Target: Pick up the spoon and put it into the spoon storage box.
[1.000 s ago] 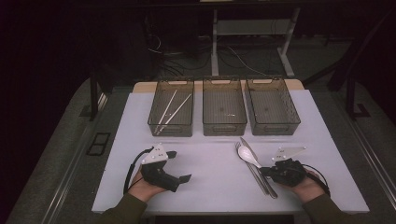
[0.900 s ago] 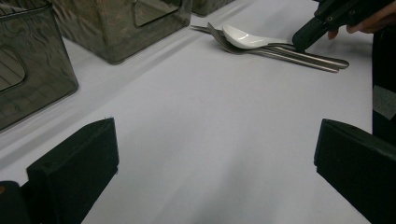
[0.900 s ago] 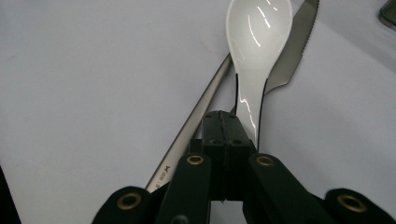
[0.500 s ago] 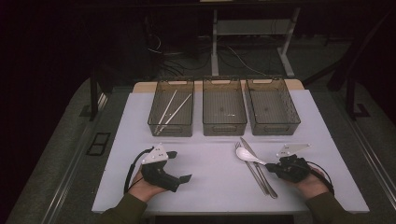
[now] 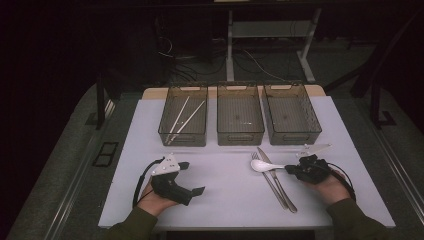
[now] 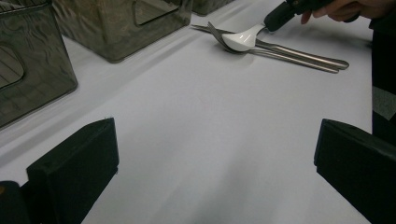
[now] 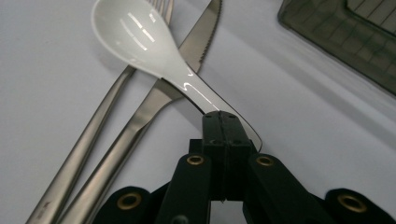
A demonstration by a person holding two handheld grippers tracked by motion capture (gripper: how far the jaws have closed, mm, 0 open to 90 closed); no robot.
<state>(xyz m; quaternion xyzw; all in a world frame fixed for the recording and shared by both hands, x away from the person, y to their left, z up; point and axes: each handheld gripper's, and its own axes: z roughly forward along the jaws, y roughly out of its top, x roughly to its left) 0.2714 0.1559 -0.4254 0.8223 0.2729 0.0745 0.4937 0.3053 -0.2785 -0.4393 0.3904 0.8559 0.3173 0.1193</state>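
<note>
The right gripper (image 5: 291,170) is clamping its jaws on the handle of a white spoon (image 5: 263,165), right of centre in the high view, its bowl lying over a fork (image 5: 267,175) and knife (image 5: 278,179). The left gripper (image 5: 192,177) is resting at lower left, jaws wide apart.

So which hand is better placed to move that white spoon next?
Right. The right tongs are shut on the white spoon's handle, while the left tongs sit open, well away from it.
</note>
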